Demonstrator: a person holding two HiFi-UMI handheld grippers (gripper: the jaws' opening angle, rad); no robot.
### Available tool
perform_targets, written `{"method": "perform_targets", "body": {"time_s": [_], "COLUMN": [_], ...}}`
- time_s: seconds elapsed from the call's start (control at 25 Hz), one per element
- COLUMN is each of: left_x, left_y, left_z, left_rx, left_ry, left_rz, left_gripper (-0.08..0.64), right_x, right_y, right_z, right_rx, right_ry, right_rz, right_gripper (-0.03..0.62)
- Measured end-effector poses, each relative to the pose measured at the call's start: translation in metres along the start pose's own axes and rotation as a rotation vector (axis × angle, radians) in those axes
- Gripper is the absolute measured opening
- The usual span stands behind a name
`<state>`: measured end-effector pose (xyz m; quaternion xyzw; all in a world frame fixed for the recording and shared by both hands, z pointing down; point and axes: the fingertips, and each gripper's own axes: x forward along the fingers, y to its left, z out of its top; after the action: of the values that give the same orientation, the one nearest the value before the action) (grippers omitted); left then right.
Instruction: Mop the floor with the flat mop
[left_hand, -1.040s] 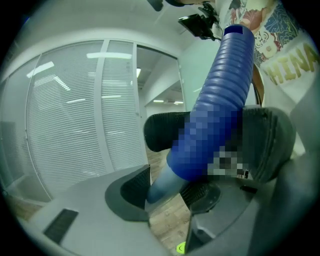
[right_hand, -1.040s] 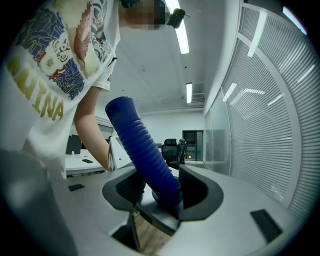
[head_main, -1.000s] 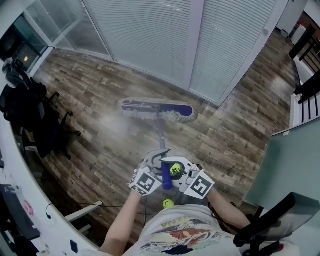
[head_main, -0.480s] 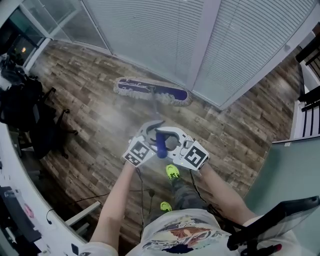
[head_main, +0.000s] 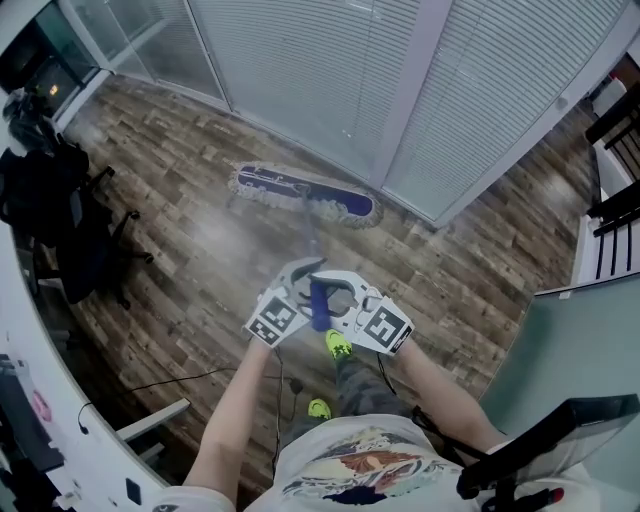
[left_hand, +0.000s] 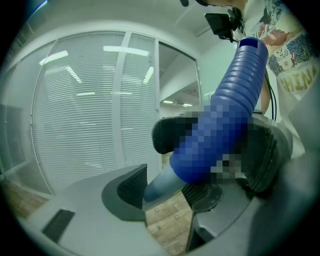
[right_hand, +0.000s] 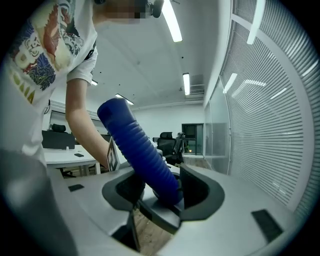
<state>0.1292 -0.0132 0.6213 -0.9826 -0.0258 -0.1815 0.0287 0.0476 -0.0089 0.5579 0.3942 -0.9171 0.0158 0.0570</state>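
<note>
The flat mop's blue head (head_main: 305, 195) lies on the wooden floor close to the blind-covered glass wall. Its shaft rises to a ribbed blue handle (head_main: 318, 300) in front of the person. My left gripper (head_main: 300, 290) and right gripper (head_main: 345, 298) hold this handle from either side. In the left gripper view the left gripper (left_hand: 162, 192) has the grey shaft (left_hand: 159, 184) between its pads; its jaws have just been opening, and the shaft still rests against them. In the right gripper view the right gripper (right_hand: 157, 192) is shut on the blue handle (right_hand: 142, 150).
Glass partitions with white blinds (head_main: 400, 80) run across the far side. A black office chair with dark bags (head_main: 55, 200) stands at the left beside a white desk (head_main: 40, 420). A thin cable (head_main: 170, 380) crosses the floor. The person's green shoes (head_main: 340, 345) are under the grippers.
The mop head has slid away across the floor toward the blinds. Both grippers moved forward with the handle, and the person stepped after them.
</note>
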Motion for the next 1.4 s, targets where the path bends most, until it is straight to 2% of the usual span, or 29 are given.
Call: {"method": "perform_targets", "body": {"time_s": [0.16,0.48,0.68,0.8,1.0,1.4], "left_x": [-0.045,-0.160,-0.229,-0.252,-0.273,-0.284], "left_y": [-0.060,-0.238,-0.326,-0.363,-0.419,-0.532], "left_z": [-0.011,-0.045,-0.048,-0.046,-0.051,-0.033], "left_rx": [-0.007,-0.004,-0.013,-0.038,-0.056,-0.093], "left_ry": [-0.009,0.003,0.009,0.010,0.024,0.072], "left_rz": [0.001,-0.010,-0.008,0.017,0.051,0.127], "left_gripper": [0.175,0.175,0.173,0.173,0.173,0.173], "right_x": [-0.007,-0.040,-0.055,-0.070,-0.095,-0.180], "right_y": [0.075,0.287,0.396,0.439,0.495,0.582], "right_z": [0.004,0.005,0.022,0.026,0.027,0.034], "right_rx": [0.003,0.017,0.015,-0.022,-0.006,-0.005], "right_ry": [0.007,0.008,0.011,0.053,0.031,0.016], "right_rz": [-0.002,0.000,0.046,0.092,0.121,0.217], "right_gripper": [0.196,0.198,0.196,0.198,0.198,0.198]}}
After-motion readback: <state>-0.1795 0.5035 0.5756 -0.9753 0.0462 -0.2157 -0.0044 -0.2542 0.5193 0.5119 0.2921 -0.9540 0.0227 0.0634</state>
